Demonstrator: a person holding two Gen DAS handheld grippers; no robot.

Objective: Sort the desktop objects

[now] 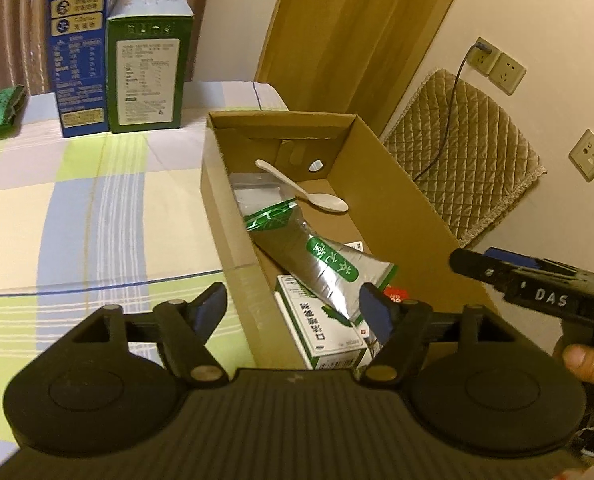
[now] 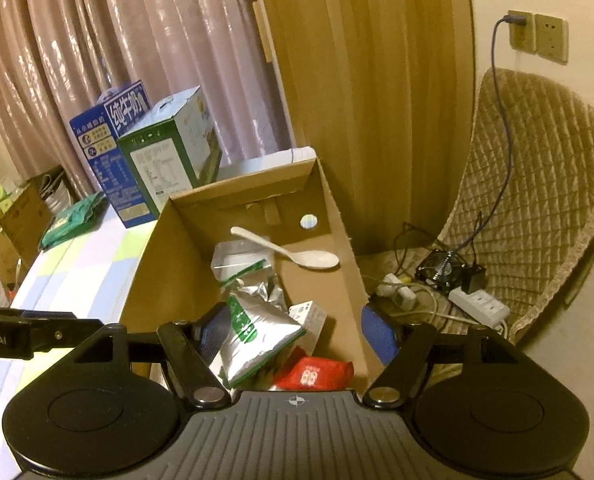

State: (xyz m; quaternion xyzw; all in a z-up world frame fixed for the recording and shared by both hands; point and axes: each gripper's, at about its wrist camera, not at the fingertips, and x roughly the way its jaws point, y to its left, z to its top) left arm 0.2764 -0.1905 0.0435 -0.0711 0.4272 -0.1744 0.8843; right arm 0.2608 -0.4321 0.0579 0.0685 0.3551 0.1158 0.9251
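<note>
Hovering: I hold both claws over the cardboard box [image 1: 397, 216].
Left claw [image 1: 297, 312]: jaws apart, empty; silver pouch [image 1: 329, 268] just ahead.
Right claw [image 2: 297, 332]: jaws apart, gripping nothing; pouch below.

The worktop cloth [image 1: 77, 200] is checked in pale yellow, lime green, blue and lilac. The open cardboard box [image 1: 397, 200] is plain brown, holding a white plastic spoon [image 1: 301, 192], a silver-and-green foil pouch [image 1: 321, 268] and a red packet [image 2: 317, 372]. At the far left stand a blue carton [image 1: 79, 52] and a green-and-white carton [image 1: 149, 68].
</note>
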